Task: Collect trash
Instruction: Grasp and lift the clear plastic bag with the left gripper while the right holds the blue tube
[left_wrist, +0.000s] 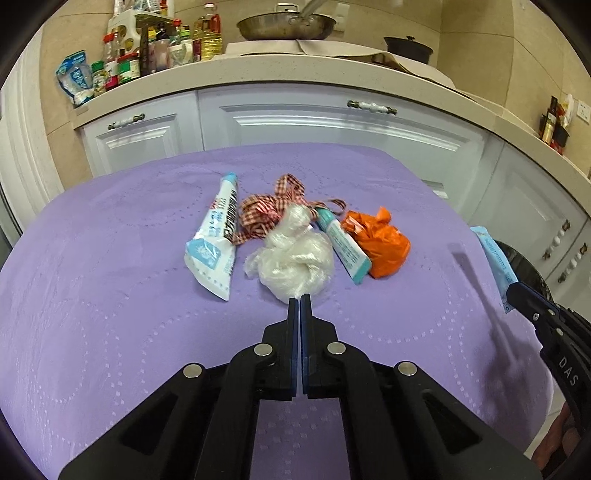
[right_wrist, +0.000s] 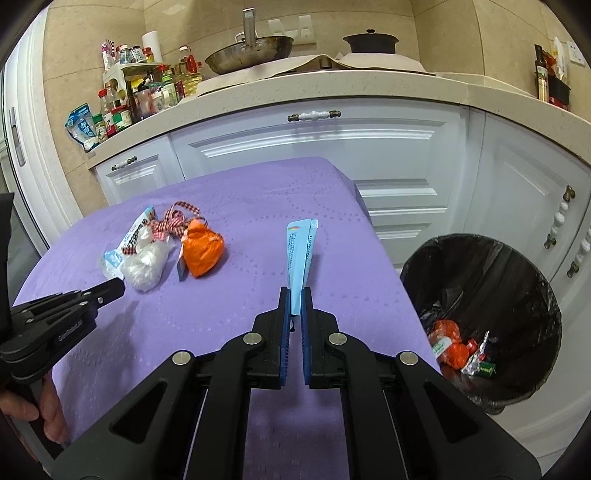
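Bin (right_wrist: 480, 317) beside cloth edge (right_wrist: 384, 251); trash pile (left_wrist: 291, 240) mid-cloth.

The left gripper (left_wrist: 299, 300) is held pointing down over the near part of the table (left_wrist: 110, 295), its jaws closed together with nothing seen between them. The right gripper (right_wrist: 294, 295) is held near the table's right edge, angled down, its jaws clamped on a blue packet (right_wrist: 300, 254). A hand (right_wrist: 44, 413) is seen on the left gripper's handle.

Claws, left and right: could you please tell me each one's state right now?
Left claw: closed on the edge of the clear bag.
Right claw: closed, holding a blue packet.
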